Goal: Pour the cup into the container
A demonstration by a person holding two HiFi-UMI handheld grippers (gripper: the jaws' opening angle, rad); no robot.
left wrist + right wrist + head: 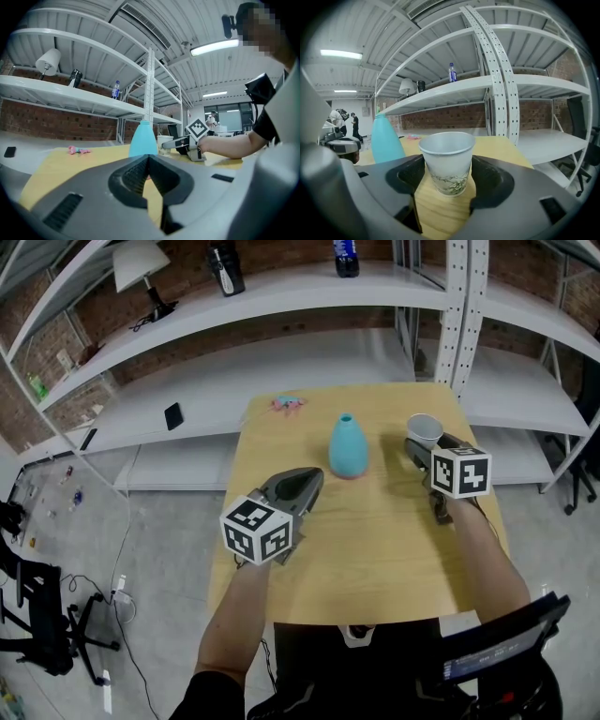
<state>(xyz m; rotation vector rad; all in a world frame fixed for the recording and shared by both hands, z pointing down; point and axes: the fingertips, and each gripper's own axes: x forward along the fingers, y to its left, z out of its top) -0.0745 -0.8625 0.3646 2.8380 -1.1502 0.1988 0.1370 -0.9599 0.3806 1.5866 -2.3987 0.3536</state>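
Head view: the turquoise container (pixel 348 448) stands upright at the middle of the wooden worktop (pixel 375 549). The paper cup (pixel 425 427) stands just to the container's right, apart from it, with the right gripper (pixel 415 444) reaching around it. The left gripper (pixel 314 476) lies on the person's side of the container, a little to its left, with its tip aimed at it. A small pink thing (pixel 288 404) lies beyond the container.

Left gripper view: its jaws are pressed together to the tip, with nothing between them. The container rises straight ahead.

Right gripper view: the jaws are spread wide, one on each side of the cup. The cup sits upright on the worktop between them, and nothing shows them squeezing it. What the cup holds cannot be seen. The container is to the cup's left.

Likely risks: a hard squeeze could buckle the thin paper wall, and a slack one could let the cup slide when tipped. The container's mouth looks narrow, so a hasty pour may spill. Nothing steadies the container, so a nudge could topple it.
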